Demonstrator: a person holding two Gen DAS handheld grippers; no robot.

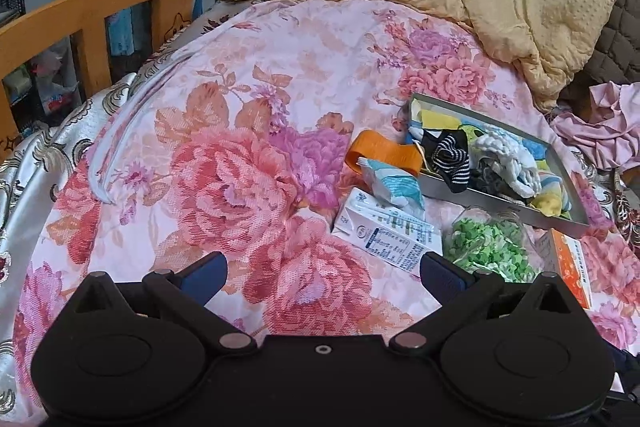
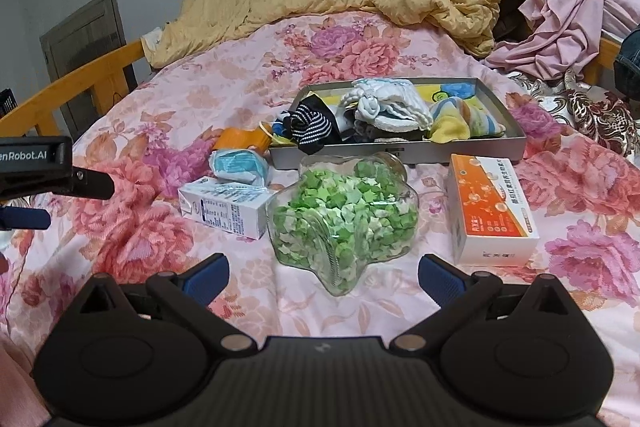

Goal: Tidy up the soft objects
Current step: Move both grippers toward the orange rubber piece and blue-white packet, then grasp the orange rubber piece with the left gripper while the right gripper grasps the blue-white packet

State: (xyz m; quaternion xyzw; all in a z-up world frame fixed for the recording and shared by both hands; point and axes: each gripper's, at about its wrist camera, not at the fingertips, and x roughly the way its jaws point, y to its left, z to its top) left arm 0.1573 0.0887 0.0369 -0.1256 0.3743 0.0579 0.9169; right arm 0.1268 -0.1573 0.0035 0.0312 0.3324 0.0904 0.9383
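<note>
both tongs (image 1: 324, 277) (image 2: 323, 277) gape wide, empty, over one star jar (image 2: 344, 219), two cartons, one sock tray (image 2: 400, 147).

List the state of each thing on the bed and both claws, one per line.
Left claw: open, empty.
Right claw: open, empty.
Tray: holds piled socks.
Striped sock: draped over tray rim.
Star jar: lying down, full.
Milk carton: lying flat.
Orange box: lying flat, closed.

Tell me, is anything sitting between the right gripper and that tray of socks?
Yes. The glass jar of green bits lies straight ahead of the open right gripper, directly in front of the tray holding the socks.
</note>
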